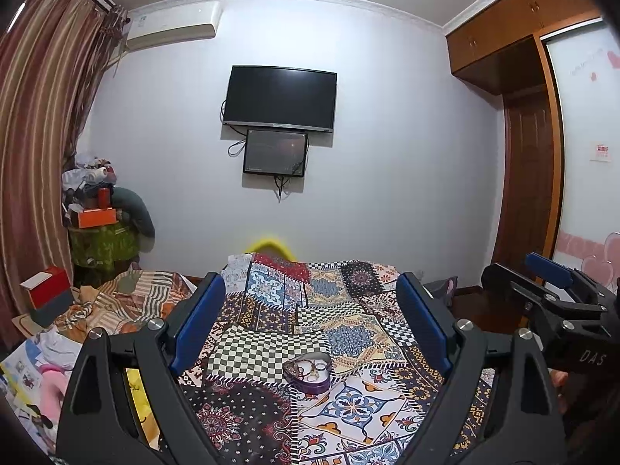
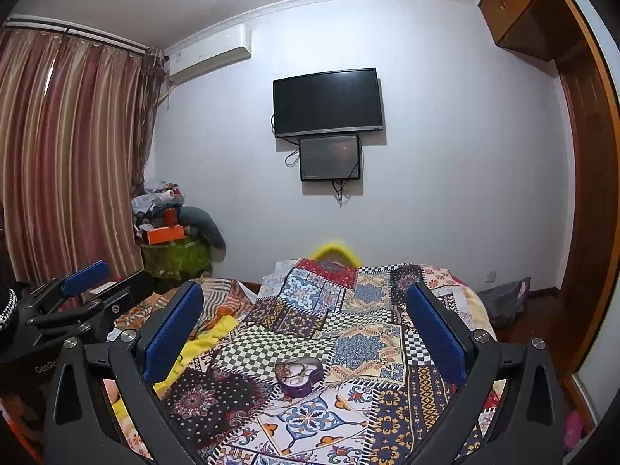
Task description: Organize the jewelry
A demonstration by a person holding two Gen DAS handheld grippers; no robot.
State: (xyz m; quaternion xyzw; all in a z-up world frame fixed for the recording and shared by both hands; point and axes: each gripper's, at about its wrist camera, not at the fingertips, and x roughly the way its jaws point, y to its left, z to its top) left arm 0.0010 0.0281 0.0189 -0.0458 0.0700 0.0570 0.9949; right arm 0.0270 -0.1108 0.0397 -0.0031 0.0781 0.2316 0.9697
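The left hand-held gripper hovers above the bed with its jaws spread wide and nothing between them; the right hand-held gripper does likewise. A heart-shaped purple tin holding jewelry sits on the patchwork bedspread at 6 o'clock in both views. A wall-mounted television hangs at 12 o'clock.

- The white letters "DAS" stand on the black body of the right gripper.
- The pale letters "GenRo", cut off, stand on the black body of the left gripper.
- Other labels are too small to read.
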